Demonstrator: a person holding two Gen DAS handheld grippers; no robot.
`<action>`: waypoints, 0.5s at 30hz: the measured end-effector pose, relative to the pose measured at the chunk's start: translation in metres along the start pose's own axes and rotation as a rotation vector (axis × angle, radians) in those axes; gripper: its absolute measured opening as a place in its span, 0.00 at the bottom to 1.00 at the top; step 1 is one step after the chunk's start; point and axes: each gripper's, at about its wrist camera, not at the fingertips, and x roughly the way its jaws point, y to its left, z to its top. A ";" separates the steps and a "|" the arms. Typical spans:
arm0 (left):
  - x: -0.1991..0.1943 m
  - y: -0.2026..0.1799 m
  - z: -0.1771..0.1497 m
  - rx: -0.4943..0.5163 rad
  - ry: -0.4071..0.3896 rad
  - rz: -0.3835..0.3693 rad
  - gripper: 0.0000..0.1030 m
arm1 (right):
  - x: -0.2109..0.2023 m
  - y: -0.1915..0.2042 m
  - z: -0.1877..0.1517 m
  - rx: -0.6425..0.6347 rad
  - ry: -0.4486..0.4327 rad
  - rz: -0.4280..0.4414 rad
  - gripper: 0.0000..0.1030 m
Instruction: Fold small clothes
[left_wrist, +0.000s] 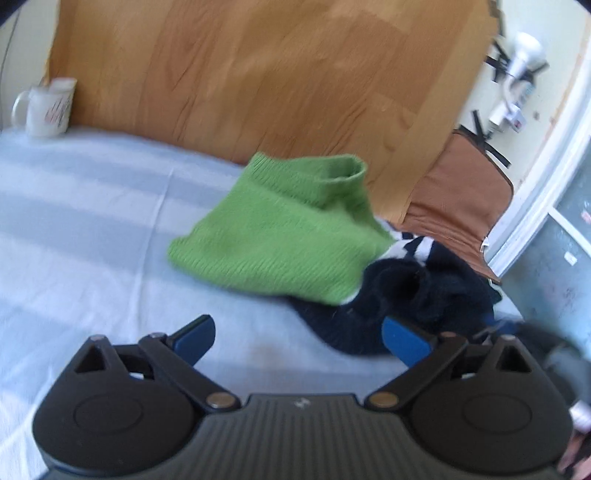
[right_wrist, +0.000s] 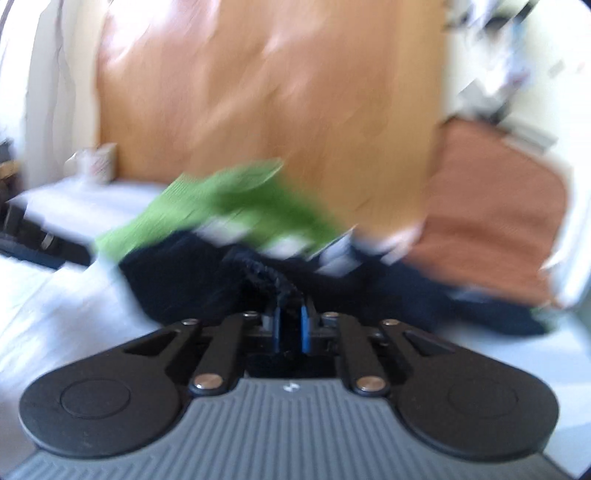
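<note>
Right claw (right_wrist: 290, 325), blurred, seemingly pinches navy garment (right_wrist: 192, 273); left claw (left_wrist: 301, 338) spread.

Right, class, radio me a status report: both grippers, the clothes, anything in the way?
Left gripper open, holding nothing. Right gripper shut on dark navy garment. Green knit lies over the pile. Mug far corner, well clear.

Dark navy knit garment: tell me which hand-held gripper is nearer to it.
Right. The right hand-held gripper is shut on the dark navy knit garment; the left hand-held gripper is open just short of it, above the pale blue sheet.
</note>
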 end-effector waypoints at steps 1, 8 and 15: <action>0.002 -0.008 -0.001 0.034 -0.007 0.000 0.99 | -0.007 -0.015 0.006 0.029 -0.022 -0.046 0.12; 0.034 -0.076 -0.020 0.265 -0.018 0.021 0.78 | -0.037 -0.057 0.001 0.159 -0.006 -0.067 0.12; 0.035 -0.092 -0.018 0.330 -0.033 0.083 0.12 | -0.054 -0.062 0.007 0.269 -0.083 0.025 0.11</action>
